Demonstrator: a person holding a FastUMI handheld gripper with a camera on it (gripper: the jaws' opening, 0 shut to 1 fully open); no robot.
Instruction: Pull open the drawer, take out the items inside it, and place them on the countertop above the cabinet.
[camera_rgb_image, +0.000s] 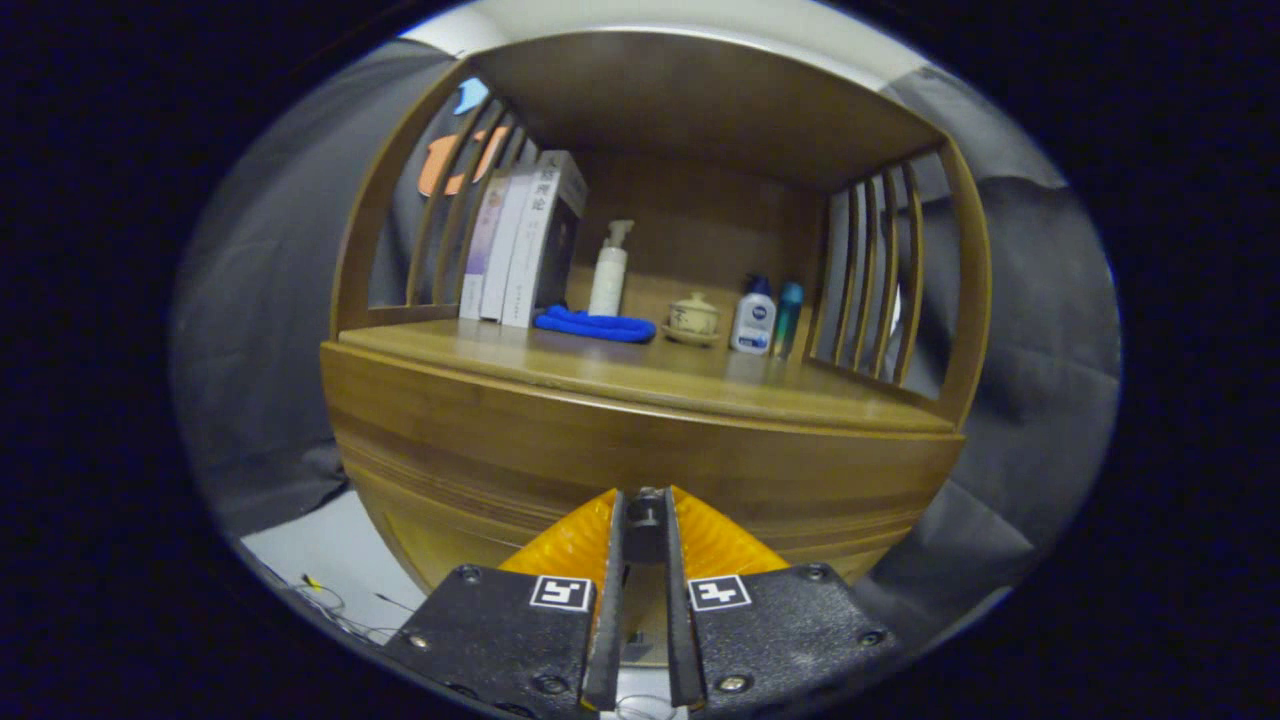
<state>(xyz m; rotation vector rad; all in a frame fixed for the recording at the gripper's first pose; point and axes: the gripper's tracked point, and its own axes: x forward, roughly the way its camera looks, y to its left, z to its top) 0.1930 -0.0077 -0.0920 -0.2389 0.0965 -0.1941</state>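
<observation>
At the frame's bottom centre, the fingers (645, 510) clamp narrowly on the drawer knob (646, 518), below the counter (640, 375).

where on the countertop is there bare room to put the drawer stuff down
The front strip of the countertop, ahead of the blue rope, lidded cup and bottles, lies bare. The back row by the books is crowded. The gripper is shut on the drawer knob.

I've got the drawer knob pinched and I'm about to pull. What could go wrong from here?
The fingers hold only the small dark knob, so they may slip off under a hard pull. A jerk could also topple the pump bottle or the books leaning on the countertop.
</observation>
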